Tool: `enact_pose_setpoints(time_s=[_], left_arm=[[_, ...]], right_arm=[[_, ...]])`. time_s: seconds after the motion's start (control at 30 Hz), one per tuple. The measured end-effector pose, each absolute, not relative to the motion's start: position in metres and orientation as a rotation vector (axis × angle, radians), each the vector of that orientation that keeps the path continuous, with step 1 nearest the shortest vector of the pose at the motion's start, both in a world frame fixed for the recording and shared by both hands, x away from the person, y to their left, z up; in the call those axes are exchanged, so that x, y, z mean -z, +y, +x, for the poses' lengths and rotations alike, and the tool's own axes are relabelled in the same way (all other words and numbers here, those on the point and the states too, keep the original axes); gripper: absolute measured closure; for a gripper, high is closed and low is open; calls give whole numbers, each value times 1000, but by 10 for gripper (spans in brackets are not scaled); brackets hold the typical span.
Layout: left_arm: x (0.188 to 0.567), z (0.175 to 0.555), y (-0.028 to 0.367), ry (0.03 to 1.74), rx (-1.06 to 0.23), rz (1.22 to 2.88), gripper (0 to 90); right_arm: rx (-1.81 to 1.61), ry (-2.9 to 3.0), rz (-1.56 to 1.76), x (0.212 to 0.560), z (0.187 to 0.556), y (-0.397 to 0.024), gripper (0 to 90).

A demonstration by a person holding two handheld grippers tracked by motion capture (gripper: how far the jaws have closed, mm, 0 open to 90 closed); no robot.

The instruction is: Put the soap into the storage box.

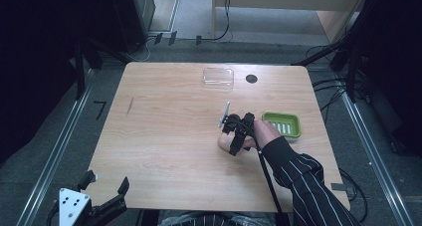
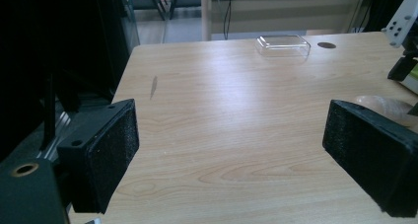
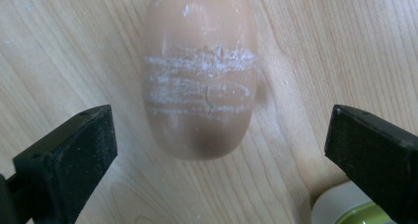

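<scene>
Right gripper view, right tool spread wide above soap, lying flat

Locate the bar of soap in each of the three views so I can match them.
High view: soap lies right of centre, under the right gripper.
Left gripper view: far right edge, above the right-hand jaw.
Right gripper view: upper centre, between the open jaws.
Shared landmark: green soap dish beside it.
</scene>
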State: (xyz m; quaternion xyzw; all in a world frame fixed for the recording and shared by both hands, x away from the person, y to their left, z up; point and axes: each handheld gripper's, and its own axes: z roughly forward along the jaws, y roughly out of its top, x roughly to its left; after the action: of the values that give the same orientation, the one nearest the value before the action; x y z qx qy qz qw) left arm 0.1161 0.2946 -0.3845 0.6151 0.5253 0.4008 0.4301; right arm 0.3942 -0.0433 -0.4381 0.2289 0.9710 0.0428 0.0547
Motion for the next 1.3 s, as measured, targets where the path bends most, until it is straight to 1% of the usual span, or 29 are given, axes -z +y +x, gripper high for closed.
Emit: enact_pose_setpoints(time_s=[0.43, 0.5, 0.53, 0.63, 0.67, 0.73, 0.9, 1.1, 1.13, 1.3], left_arm=[[385, 116, 295, 1313, -1001, 1532, 72], [385, 116, 295, 1311, -1003, 1537, 72], [385, 116, 295, 1311, -1003, 1538, 72], [385, 116, 295, 1314, -1001, 1532, 72], [385, 116, 295, 1309, -1003, 1535, 72], [385, 116, 294, 1308, -1003, 1535, 72], [385, 116, 294, 1310, -1005, 1538, 72], [385, 116, 294, 1310, -1005, 1534, 72], [385, 116, 294, 1310, -1006, 1535, 72], [385, 115, 295, 1311, -1002, 1532, 72]], right_arm=[[-107, 2971, 689, 452, 402, -31, 4], [-102, 2978, 675, 454, 403, -29, 39], [-96, 2978, 674, 455, 403, -28, 82], [-92, 2984, 663, 458, 405, -27, 103], [-85, 2978, 670, 458, 405, -27, 139], [-89, 2985, 671, 459, 405, -27, 141], [-89, 2978, 672, 459, 404, -25, 181], [-93, 2988, 652, 462, 403, -22, 252], [-91, 2991, 647, 461, 402, -22, 275], [-99, 2993, 644, 462, 402, -20, 319]])
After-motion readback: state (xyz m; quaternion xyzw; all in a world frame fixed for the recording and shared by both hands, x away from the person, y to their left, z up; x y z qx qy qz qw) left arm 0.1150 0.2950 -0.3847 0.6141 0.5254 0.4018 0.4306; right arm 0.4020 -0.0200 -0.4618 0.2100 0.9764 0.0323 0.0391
